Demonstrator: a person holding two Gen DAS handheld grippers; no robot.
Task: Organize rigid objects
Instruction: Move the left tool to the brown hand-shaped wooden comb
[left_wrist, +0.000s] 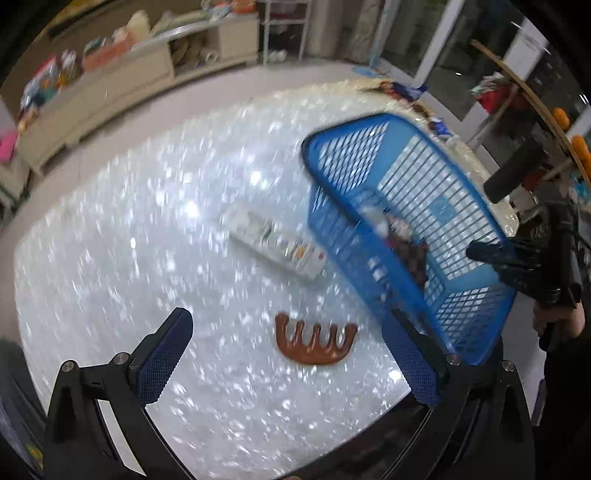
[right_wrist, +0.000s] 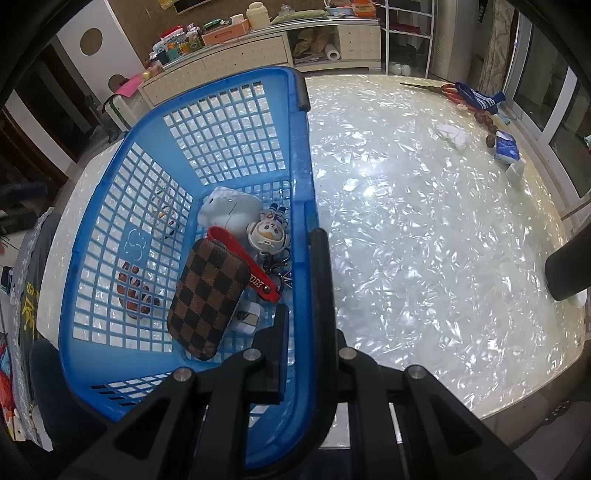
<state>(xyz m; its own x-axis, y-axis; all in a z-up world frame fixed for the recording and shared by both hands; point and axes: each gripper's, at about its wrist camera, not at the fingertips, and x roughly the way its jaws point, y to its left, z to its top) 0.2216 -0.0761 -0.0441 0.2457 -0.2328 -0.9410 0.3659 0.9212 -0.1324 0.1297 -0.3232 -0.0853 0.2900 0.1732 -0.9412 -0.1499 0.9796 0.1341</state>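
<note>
A blue plastic basket (left_wrist: 443, 206) stands on the pearly white table (left_wrist: 147, 240). My right gripper (right_wrist: 301, 273) is shut on the basket's rim (right_wrist: 304, 206), one finger inside and one outside. In the basket lie a brown checkered case (right_wrist: 208, 295), a red strap (right_wrist: 255, 269), a small astronaut figure (right_wrist: 267, 232) and a white object (right_wrist: 229, 208). My left gripper (left_wrist: 291, 332) is open and empty above a brown wooden comb (left_wrist: 314, 341). A white tube (left_wrist: 277, 243) lies beyond the comb, left of the basket.
Scissors (right_wrist: 439, 88), blue packets (right_wrist: 506, 147), brown beads (right_wrist: 485, 120) and white bits (right_wrist: 456, 134) lie along the table's far right edge. A cabinet (right_wrist: 258, 48) with clutter stands behind. A chair back (right_wrist: 567, 269) is at the right.
</note>
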